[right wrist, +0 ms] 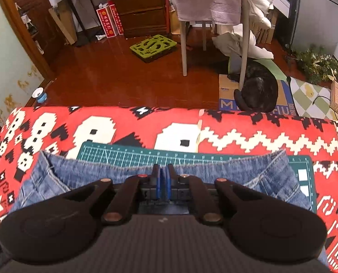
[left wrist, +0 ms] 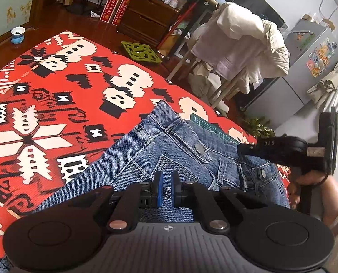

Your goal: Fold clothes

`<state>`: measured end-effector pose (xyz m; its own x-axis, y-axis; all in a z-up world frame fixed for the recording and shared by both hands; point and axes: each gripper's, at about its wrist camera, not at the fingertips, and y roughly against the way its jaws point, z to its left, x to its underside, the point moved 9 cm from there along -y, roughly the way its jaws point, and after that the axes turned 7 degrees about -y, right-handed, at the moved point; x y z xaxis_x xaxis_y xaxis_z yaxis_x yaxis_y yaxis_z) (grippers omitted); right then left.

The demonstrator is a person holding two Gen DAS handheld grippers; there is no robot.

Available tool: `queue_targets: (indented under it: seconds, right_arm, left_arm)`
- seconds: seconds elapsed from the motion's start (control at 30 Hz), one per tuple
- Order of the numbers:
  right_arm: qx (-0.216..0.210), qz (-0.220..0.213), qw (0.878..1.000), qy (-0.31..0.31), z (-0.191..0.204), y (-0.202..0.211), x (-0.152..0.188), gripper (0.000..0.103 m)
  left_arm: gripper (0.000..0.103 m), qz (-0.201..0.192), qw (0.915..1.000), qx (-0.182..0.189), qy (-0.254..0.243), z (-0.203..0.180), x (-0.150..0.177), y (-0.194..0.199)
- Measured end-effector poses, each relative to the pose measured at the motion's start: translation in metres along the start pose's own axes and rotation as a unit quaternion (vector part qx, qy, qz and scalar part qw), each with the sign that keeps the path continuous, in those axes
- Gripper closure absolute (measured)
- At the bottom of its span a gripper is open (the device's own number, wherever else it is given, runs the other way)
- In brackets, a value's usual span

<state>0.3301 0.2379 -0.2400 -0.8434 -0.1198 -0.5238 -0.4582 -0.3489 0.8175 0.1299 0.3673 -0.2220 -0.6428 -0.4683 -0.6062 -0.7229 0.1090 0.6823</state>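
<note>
Blue jeans [left wrist: 169, 141] lie waist-end away from me on a red, white and black patterned cloth [left wrist: 55, 91]. My left gripper [left wrist: 166, 180] sits low on the denim near the fly, blue pads almost together with fabric between them. A hand [left wrist: 310, 179] holds the right gripper [left wrist: 243, 147], whose tip meets the waistband beside a metal button [left wrist: 200, 148]. In the right wrist view the right gripper [right wrist: 163, 175] is shut at the middle of the jeans' [right wrist: 78, 175] waistband edge, which dips there. A green cutting mat [right wrist: 123, 152] lies under the waistband.
The patterned cloth [right wrist: 237, 136] ends at a far edge above a wooden floor. Beyond it are a green tray [right wrist: 153, 45], a chair piled with white laundry [left wrist: 237, 34], a dark furry shape [right wrist: 260, 91] on cardboard, and a blue bowl [left wrist: 17, 35].
</note>
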Motion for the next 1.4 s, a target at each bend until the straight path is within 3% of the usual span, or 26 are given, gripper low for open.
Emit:
queue_targets:
  seconds: [0.2, 0.33, 0.77, 0.93, 1.13, 1.27, 1.4]
  right_arm:
    - [-0.036, 0.001, 0.999, -0.01, 0.009, 0.012, -0.001, 0.096]
    - [-0.024, 0.015, 1.0, 0.0, 0.01, 0.003, 0.011, 0.096]
    - [-0.006, 0.002, 1.0, -0.011, 0.019, -0.014, -0.008, 0.095]
    - [-0.018, -0.005, 0.999, -0.029, 0.01, 0.0, -0.018, 0.096]
    - [0.011, -0.028, 0.999, -0.026, -0.035, 0.038, -0.036, 0.096]
    - [0.058, -0.028, 0.997, -0.042, -0.087, 0.055, -0.035, 0.096]
    - [0.059, -0.023, 0.995, -0.072, -0.119, 0.059, -0.023, 0.096]
  left_arm:
    - [0.098, -0.001, 0.9999, 0.003, 0.01, 0.004, -0.001, 0.001]
    - [0.098, -0.001, 0.9999, 0.004, 0.01, 0.002, -0.001, 0.001]
    - [0.098, 0.001, 1.0, 0.006, 0.007, 0.001, 0.0, 0.0]
    - [0.098, 0.001, 0.9999, 0.006, 0.013, 0.003, 0.0, -0.001]
    - [0.098, 0.001, 0.9998, 0.009, 0.016, 0.003, 0.0, 0.0]
    - [0.098, 0.001, 0.9998, 0.009, 0.015, 0.002, 0.0, 0.0]
    - [0.098, 0.002, 0.9999, 0.007, 0.012, 0.001, 0.0, 0.0]
